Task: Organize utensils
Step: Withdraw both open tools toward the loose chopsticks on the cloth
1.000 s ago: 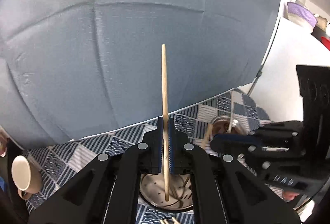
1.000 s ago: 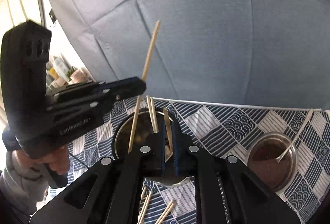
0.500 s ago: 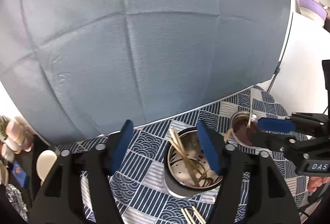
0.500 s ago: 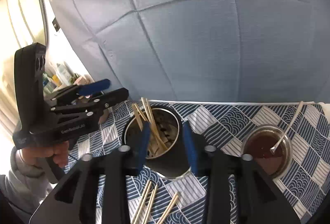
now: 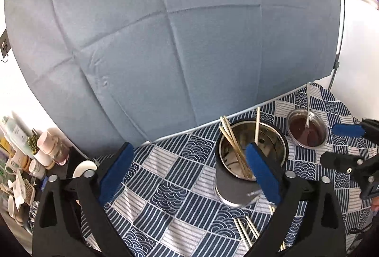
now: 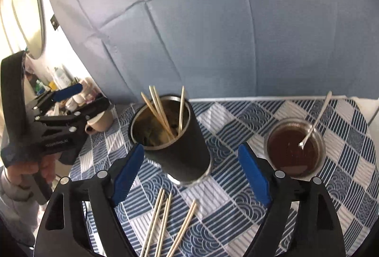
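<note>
1. While both sets of jaws are opening with nothing between them, the left gripper (image 5: 187, 176) and right gripper (image 6: 191, 171) hover over the checked tablecloth (image 6: 239, 114); neither holds a stick.
2. Several chopsticks (image 6: 161, 112) lean upright inside the dark steel holder (image 6: 180, 152); more loose chopsticks (image 6: 165, 221) lie flat on the cloth just in front of it, near the right gripper.
3. They look light, thin, stiff and smooth, so likely to roll or slip; I'd pinch one near its middle, pads square across it.
4. Beside the holder sits a sauce bowl (image 6: 293, 148) with a spoon (image 6: 315, 122); best avoided.
</note>
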